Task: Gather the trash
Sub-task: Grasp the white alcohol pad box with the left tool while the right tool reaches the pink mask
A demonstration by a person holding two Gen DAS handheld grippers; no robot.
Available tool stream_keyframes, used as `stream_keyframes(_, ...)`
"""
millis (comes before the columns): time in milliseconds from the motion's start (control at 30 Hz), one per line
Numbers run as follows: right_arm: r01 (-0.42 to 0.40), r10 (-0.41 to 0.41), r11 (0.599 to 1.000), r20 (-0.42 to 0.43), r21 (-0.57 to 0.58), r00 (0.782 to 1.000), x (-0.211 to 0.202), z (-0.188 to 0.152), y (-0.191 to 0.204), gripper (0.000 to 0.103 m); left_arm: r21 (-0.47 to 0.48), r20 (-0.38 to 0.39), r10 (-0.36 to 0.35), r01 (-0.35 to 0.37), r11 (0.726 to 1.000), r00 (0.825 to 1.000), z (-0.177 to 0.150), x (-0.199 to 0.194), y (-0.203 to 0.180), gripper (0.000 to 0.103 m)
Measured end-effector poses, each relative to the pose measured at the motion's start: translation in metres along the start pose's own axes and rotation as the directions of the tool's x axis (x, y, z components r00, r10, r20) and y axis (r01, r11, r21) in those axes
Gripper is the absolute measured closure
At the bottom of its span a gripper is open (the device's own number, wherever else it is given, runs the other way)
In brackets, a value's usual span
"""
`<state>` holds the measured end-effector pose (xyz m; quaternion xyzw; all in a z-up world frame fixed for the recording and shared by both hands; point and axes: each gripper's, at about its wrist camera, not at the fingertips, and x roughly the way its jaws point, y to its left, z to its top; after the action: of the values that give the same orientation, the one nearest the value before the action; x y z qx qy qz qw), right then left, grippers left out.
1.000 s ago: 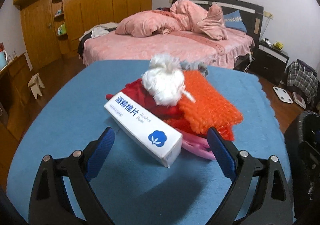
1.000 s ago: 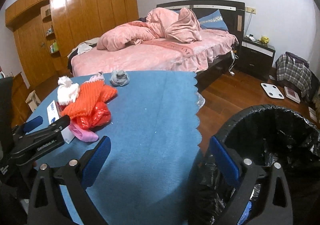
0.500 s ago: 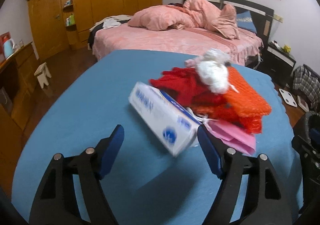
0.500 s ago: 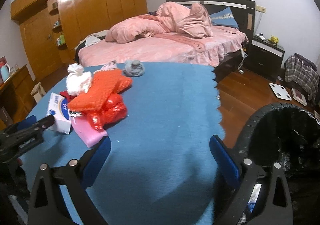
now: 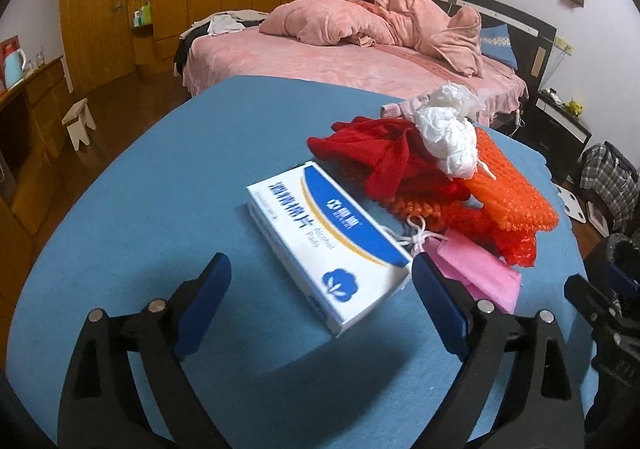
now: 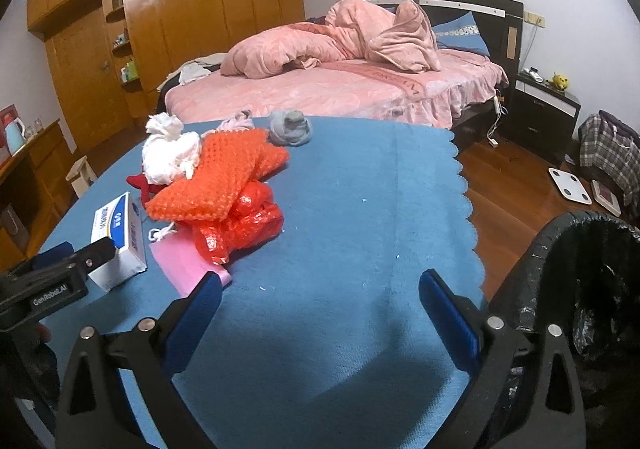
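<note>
The white and blue alcohol-pad box (image 5: pixel 326 239) lies flat on the blue-covered table (image 5: pixel 160 177), toward its left edge, its near corner reaching in between your left gripper (image 5: pixel 320 281)'s blue pads. Those jaws have just been opening again and stand wide, gripping nothing. To take the box cleanly, square the pads to its long sides before you close, and lift clear of the pink sheet (image 5: pixel 476 269) touching its right side.

Your right gripper (image 6: pixel 318 313) also stands wide open and empty, over bare cloth near the table's scalloped right edge. The black-lined trash bin (image 6: pixel 592 289) sits just off that edge.

Counted: one box, one pink sheet, one orange mesh piece (image 6: pixel 216 181), one red plastic bag (image 6: pixel 240 225), one red cloth (image 5: pixel 380 157), one white crumpled wad (image 6: pixel 170 153), one grey bundle (image 6: pixel 290 127), one bin.
</note>
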<state>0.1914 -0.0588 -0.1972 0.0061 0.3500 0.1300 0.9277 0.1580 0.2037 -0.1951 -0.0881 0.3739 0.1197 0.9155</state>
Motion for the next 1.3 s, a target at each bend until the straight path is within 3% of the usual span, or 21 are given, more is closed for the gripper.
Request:
stream_keyframes(267,0.003,-0.003,1.000,-0.008,0.001,1.000,0.002,-0.001,-0.001,0.006,0.003,-0.064,0.031,-0.031,1.000,0.997,0.002,0.022,-0.010,0.013)
stream_keyframes(633,-0.008,0.008,1.000,-0.010,-0.011,1.000,0.004,-0.002,0.006,0.006,-0.018,-0.086,0.098,-0.100,0.995,0.991,-0.015,0.001,0.033,0.013)
stream_keyframes(833,-0.008,0.008,1.000,-0.015,-0.012,1.000,0.006,-0.002,0.011,0.006,-0.023,-0.068,0.072,-0.074,0.997,0.995,-0.003,0.002,0.035,0.013)
stream_keyframes(1000,-0.007,0.007,1.000,-0.011,-0.015,1.000,0.004,-0.001,0.010,0.006,0.003,-0.131,0.064,-0.064,0.998,0.989,0.005,0.032,0.033,0.014)
stream_keyframes(1067,-0.009,0.009,1.000,-0.012,-0.013,1.000,0.004,-0.001,0.011,0.006,0.003,-0.141,0.055,-0.055,0.998,0.989,0.003,0.035,0.034,0.023)
stream_keyframes(1133,-0.016,0.016,1.000,-0.015,-0.008,1.000,0.005,0.000,0.012,0.006,0.008,-0.122,0.029,-0.028,1.000,0.992,0.002,0.032,0.032,0.042)
stream_keyframes(1167,-0.024,0.024,1.000,-0.017,-0.004,1.000,0.005,0.001,0.014,0.006,0.013,-0.116,0.019,-0.018,1.000,0.993,0.001,0.031,0.031,0.046)
stream_keyframes(1300,-0.053,0.052,0.998,-0.024,-0.026,0.998,0.009,0.002,0.030,0.007,0.015,-0.096,-0.002,0.004,1.000,0.995,-0.001,0.026,0.030,0.048)
